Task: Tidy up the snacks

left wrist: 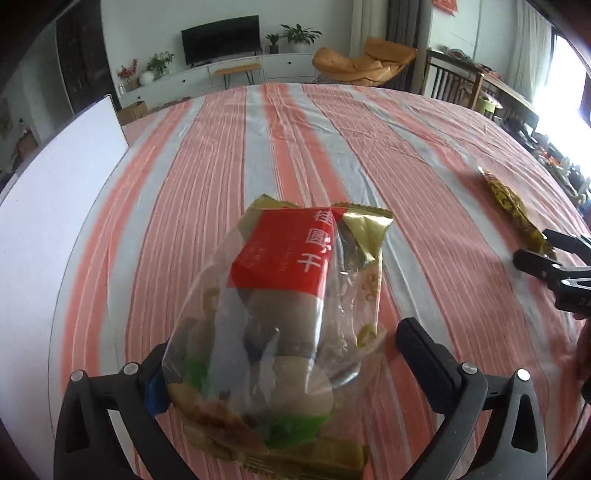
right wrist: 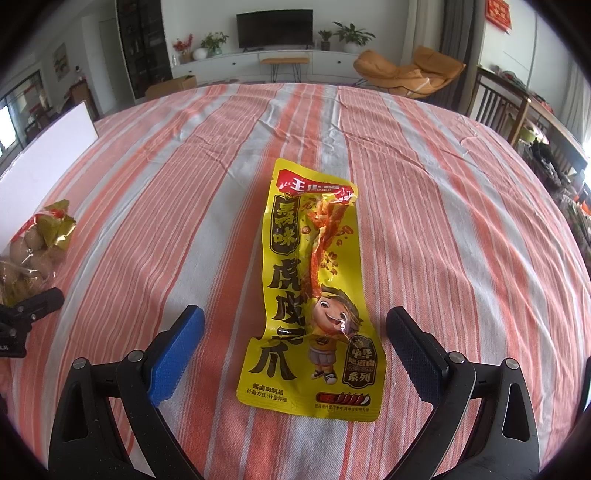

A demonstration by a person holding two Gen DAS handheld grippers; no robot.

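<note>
My left tool (left wrist: 280,354) stands spread around the clear longan bag (left wrist: 280,317) on the striped worktop (left wrist: 406,155) — pads not pressing. My right tool (right wrist: 295,354) gapes over the yellow chicken-feet packet (right wrist: 314,288). Next, I judge, each needs squeezing shut — then lifting.

The left wrist camera is looking forward and steeply down between its own fingers, sitting close over a clear bag of dried longan (left wrist: 280,314) on the striped tablecloth (left wrist: 424,155). The right wrist camera is facing the same way, close above a yellow chicken-feet packet (right wrist: 314,288). Both views are sharing the cloth, each other's snack at the edge, and the television (right wrist: 275,28) wall beyond.
</note>
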